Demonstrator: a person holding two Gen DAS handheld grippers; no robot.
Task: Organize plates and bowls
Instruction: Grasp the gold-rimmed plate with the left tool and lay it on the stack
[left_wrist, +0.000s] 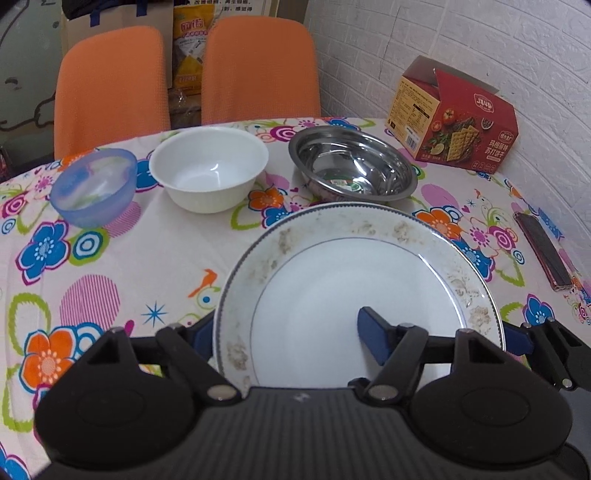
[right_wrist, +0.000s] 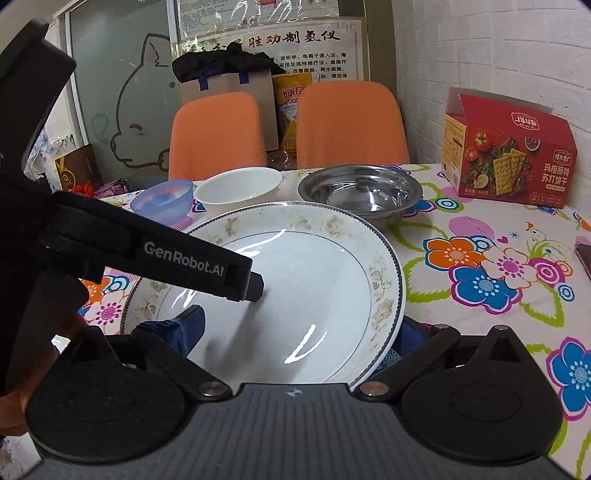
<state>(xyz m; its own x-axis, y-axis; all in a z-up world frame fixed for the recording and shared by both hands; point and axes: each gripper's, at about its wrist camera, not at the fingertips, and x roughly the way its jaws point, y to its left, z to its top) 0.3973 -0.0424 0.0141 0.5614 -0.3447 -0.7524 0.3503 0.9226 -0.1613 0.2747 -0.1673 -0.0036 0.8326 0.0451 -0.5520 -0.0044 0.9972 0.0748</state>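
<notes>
A white plate (left_wrist: 354, 280) with a worn floral rim lies on the flowered tablecloth, close in front of both cameras. My left gripper (left_wrist: 288, 338) straddles its left rim. One blue finger is outside the rim and the other finger (left_wrist: 371, 338) is over the plate's inside, with a wide gap between them. My right gripper (right_wrist: 297, 334) straddles the right rim of the plate (right_wrist: 314, 288) the same way, its jaws spread wider. Behind the plate stand a blue plastic bowl (left_wrist: 92, 186), a white bowl (left_wrist: 208, 168) and a steel bowl (left_wrist: 352, 162), in a row.
A red cracker box (left_wrist: 454, 118) stands at the back right by the brick wall. A dark phone (left_wrist: 545, 254) lies at the table's right edge. Two orange chairs (left_wrist: 258, 70) sit behind the table. The near-left tablecloth (left_wrist: 110, 280) is bare.
</notes>
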